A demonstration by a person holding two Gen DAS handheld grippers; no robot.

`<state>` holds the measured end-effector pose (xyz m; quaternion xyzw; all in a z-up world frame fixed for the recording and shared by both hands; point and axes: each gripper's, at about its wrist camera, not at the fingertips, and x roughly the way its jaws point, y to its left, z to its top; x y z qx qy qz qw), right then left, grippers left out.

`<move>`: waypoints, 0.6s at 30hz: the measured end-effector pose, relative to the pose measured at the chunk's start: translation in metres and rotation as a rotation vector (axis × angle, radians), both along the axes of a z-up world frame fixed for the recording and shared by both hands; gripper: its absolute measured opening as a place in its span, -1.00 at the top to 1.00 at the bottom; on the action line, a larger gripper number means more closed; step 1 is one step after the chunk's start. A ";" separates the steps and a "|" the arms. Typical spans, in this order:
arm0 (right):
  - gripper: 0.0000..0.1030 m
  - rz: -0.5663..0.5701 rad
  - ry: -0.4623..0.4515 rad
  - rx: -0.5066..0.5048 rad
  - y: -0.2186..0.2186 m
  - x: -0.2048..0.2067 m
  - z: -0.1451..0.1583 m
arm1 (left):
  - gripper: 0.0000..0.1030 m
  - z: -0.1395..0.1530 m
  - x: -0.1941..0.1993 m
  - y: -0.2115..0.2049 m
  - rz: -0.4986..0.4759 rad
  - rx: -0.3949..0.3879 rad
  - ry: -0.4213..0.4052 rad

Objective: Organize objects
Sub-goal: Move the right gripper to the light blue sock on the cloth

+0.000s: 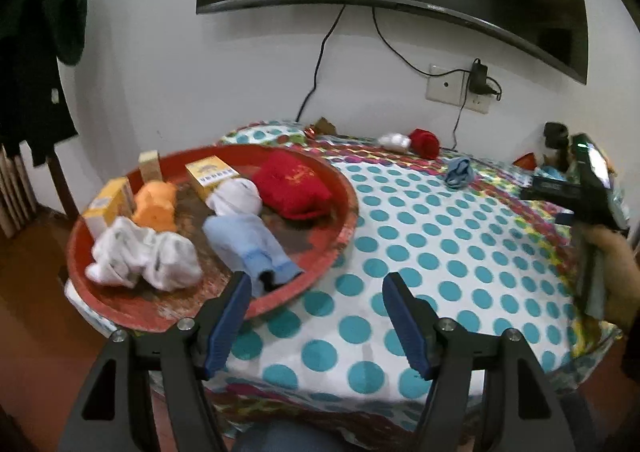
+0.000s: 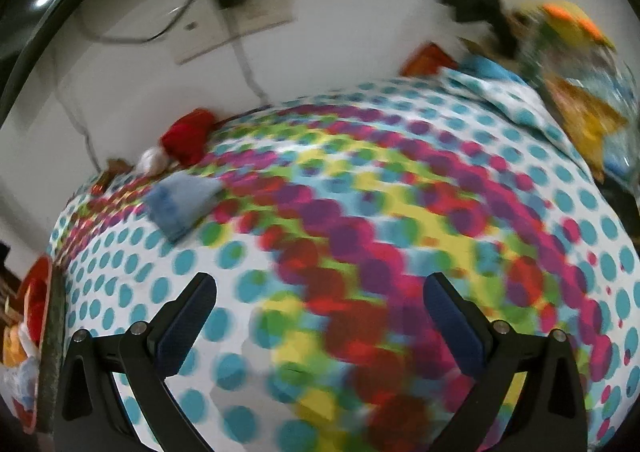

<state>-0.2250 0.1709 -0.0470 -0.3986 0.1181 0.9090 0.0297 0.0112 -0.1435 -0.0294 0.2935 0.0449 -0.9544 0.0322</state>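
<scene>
We risk snagging the dotted tablecloth [image 2: 360,180] or nudging the blue sock [image 2: 180,204] off if we sweep in fast; the right view is blurred. Left gripper [image 1: 316,292] gapes wide, empty, beside the red tray [image 1: 344,220] of socks. Right gripper [image 2: 320,296] wide, empty, over cloth; red sock [image 2: 188,140] by wall.

One red tray [image 1: 344,220] stood on the dotted surface [image 1: 440,252]. In it lay three small boxes [image 1: 210,174] – two yellow, one tan – and five soft bundles: one orange [image 1: 156,204], one red [image 1: 294,186], one pale blue [image 1: 250,244] and two white [image 1: 236,198]. Out on the cloth were three more bundles – one white [image 1: 394,141], one red [image 1: 426,142], one blue [image 1: 459,171]. Two pairs of tongs showed, one left [image 1: 316,286] and one right [image 2: 320,288].
</scene>
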 end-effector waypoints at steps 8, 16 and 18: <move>-0.97 0.141 -0.008 0.158 -0.080 -0.039 0.005 | -0.36 0.006 0.005 -0.006 0.008 0.011 0.061; -0.69 0.140 -0.035 0.153 -0.108 -0.069 -0.005 | -0.36 0.002 0.002 0.001 -0.041 0.020 0.042; -0.68 0.131 -0.044 0.145 -0.111 -0.075 -0.009 | -0.36 0.000 0.001 0.001 -0.046 0.029 0.032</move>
